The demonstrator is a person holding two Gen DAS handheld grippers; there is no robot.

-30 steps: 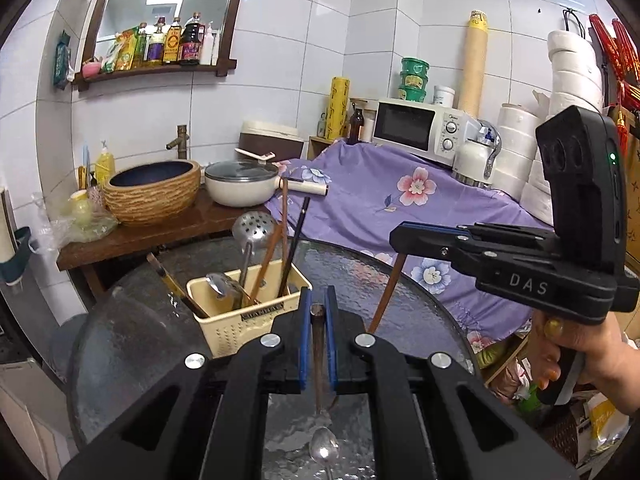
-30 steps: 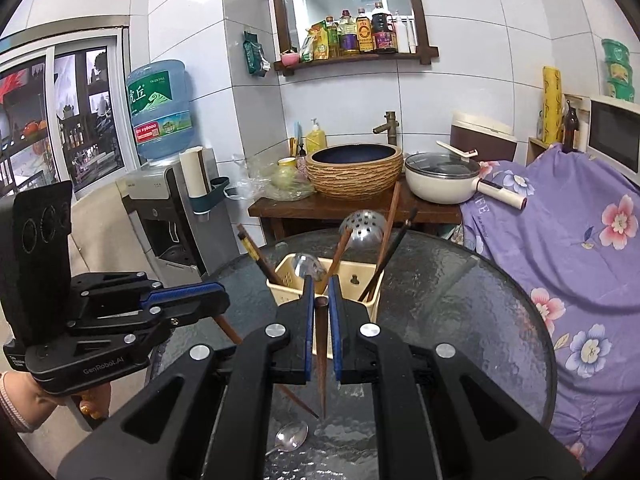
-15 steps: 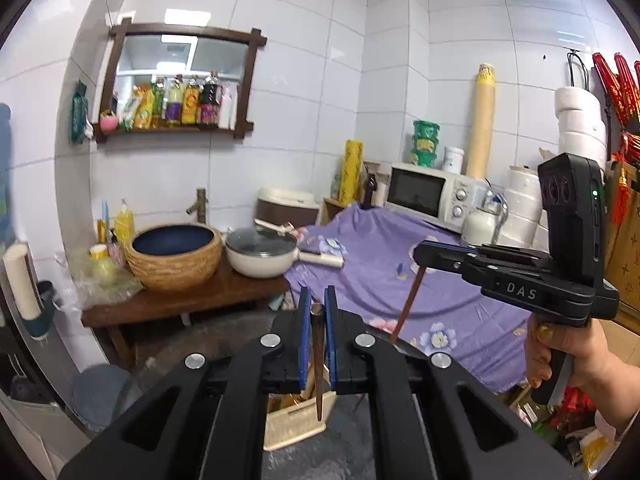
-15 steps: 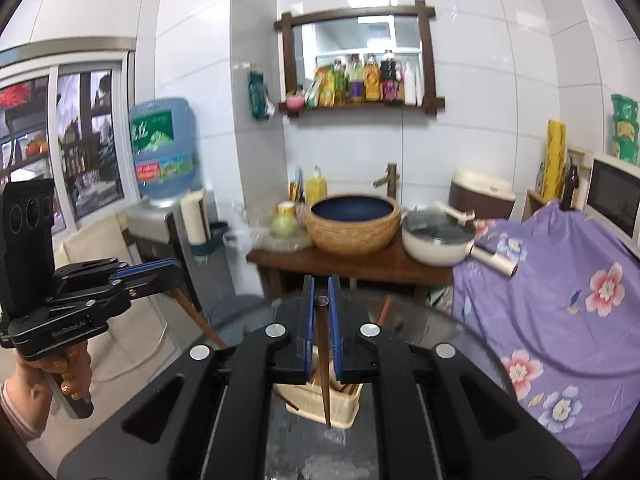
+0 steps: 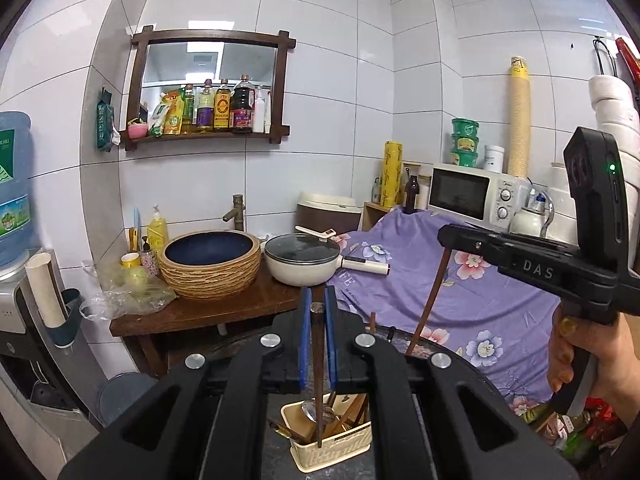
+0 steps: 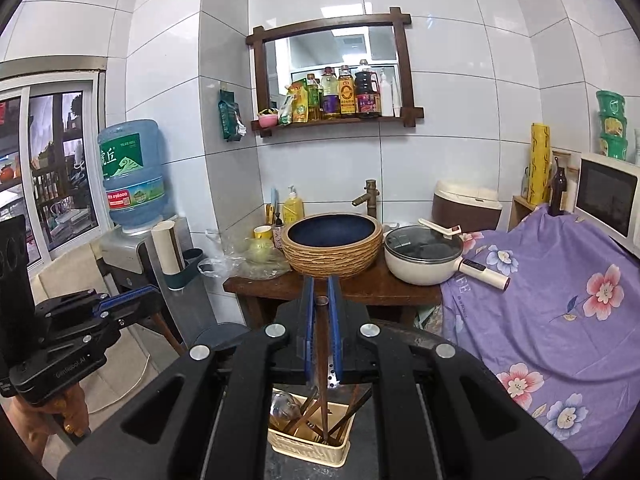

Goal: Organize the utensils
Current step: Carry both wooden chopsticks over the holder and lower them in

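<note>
The left claw (image 5: 318, 316) is closed on one brown chopstick (image 5: 318, 380), gripped near its top end between the blue pads; the stick hangs almost straight down, and its tip appears over the cream utensil basket (image 5: 332, 446) below. The right claw (image 6: 322, 312) is likewise closed on a second chopstick (image 6: 322, 376), which hangs down with its tip appearing inside the same basket (image 6: 306, 442). The basket stands on the dark glass counter (image 5: 452, 354) and holds several brown wooden handles leaning at angles and a metal spoon bowl (image 5: 310, 410). In the right wrist view a perforated metal part shows just behind the pads. Behind the counter, a wooden bench (image 6: 360, 286) carries a woven-sided basin (image 6: 332, 246) with a dark blue interior and a lidded cream pan (image 6: 424, 254). Whether either chopstick tip touches the basket contents cannot be determined.
</note>
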